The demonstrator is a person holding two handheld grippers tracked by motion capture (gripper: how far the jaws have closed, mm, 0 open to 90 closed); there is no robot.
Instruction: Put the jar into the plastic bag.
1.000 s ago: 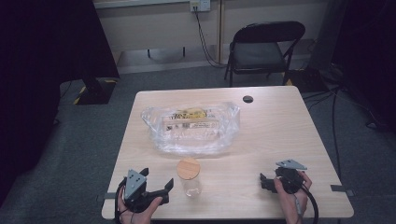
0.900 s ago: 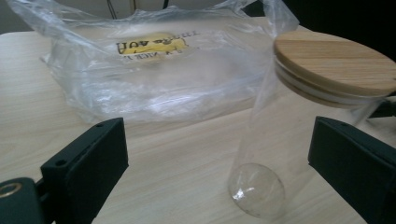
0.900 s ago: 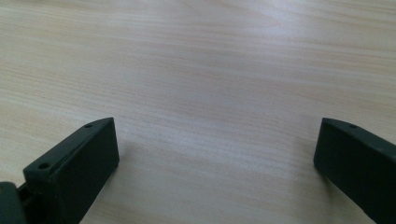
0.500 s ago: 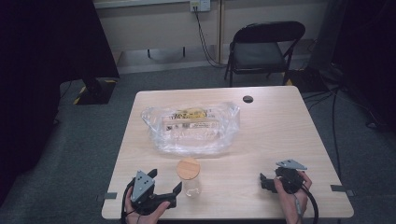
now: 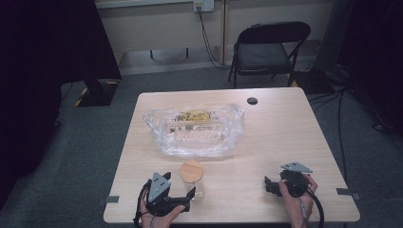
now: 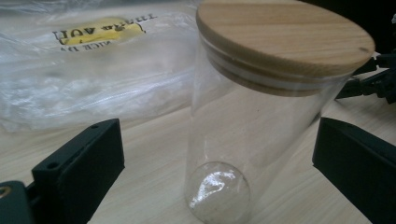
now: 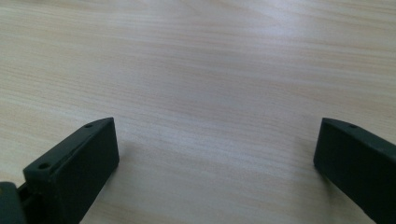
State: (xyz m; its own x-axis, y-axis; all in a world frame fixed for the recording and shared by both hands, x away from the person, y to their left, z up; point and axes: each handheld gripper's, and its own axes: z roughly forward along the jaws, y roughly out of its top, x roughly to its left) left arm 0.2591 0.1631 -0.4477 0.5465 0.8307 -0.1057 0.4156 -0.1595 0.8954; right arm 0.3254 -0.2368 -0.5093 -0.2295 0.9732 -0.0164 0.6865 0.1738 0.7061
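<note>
A clear glass jar [image 5: 193, 183] with a round wooden lid [image 5: 192, 171] stands upright near the table's front edge. In the left gripper view the jar [image 6: 252, 130] rises between the two spread black jaws, with a gap on each side. My left gripper [image 5: 179, 186] is open, just left of the jar and level with it. My right gripper [image 5: 268, 184] rests at the front right, pointing left. In the right gripper view its jaws stand wide apart over bare wood, so the right gripper [image 7: 217, 135] is open and holds nothing.
A crumpled clear plastic bag [image 5: 195, 128] with a yellow label lies in the middle of the table [image 5: 285, 137], behind the jar. A small black disc [image 5: 252, 100] sits near the far edge. A black folding chair [image 5: 266, 47] stands beyond the table.
My left gripper has slid right, toward the jar, so its jaws now flank it. The right gripper and the jar have not moved.
</note>
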